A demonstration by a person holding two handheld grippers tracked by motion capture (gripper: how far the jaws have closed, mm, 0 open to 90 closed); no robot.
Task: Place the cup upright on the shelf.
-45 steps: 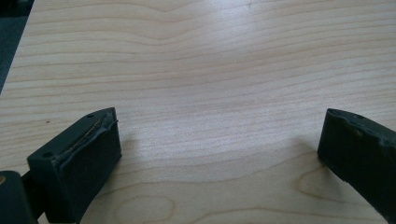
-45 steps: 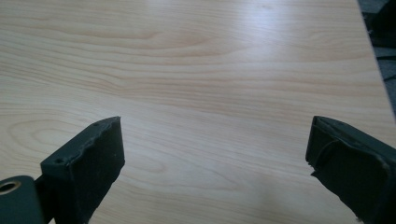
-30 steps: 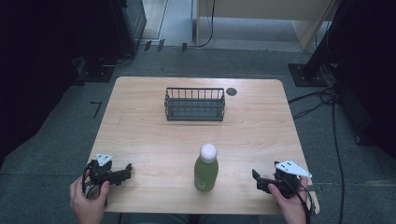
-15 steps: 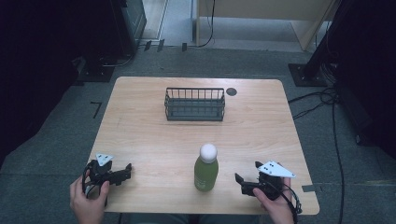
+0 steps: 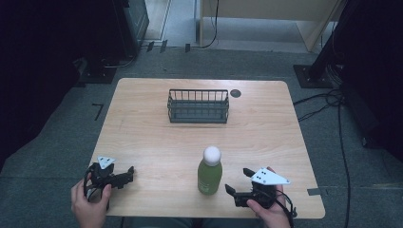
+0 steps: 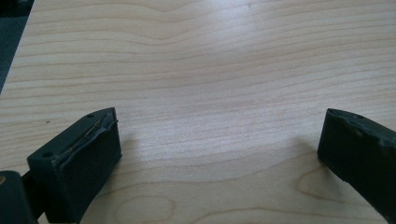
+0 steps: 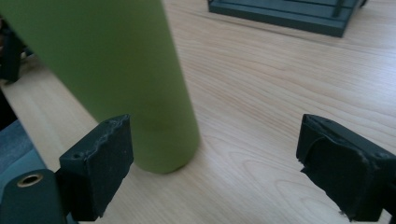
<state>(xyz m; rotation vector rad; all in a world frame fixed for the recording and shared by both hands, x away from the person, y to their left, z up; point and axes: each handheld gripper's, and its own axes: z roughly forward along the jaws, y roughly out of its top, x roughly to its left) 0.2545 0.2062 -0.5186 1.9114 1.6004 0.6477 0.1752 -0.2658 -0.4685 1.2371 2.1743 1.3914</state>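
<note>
A green bottle [image 5: 209, 171] with a white cap stands upright near the table's front edge. My right gripper [image 5: 237, 180] sits just to its right, pointing at it. In the right gripper view the bottle [image 7: 116, 70] rises just beyond the left jaw. My right gripper [image 7: 215, 154] is open; its jaws have just been closing, with bare wood and nothing else between them. My left gripper [image 5: 127, 175] rests at the front left corner, well away from the bottle. In its own view my left gripper [image 6: 219, 149] stands wide open over bare wood.
A dark wire basket [image 5: 198, 105] stands at the back middle of the wooden table [image 5: 142, 133], and its base [image 7: 285, 11] lies beyond the bottle. A small dark round disc [image 5: 235, 93] lies right of the basket. Cables run across the floor at right.
My right gripper has moved left along the front edge, closer to the bottle, and its jaws stand narrower. The left gripper and the bottle have not moved.
</note>
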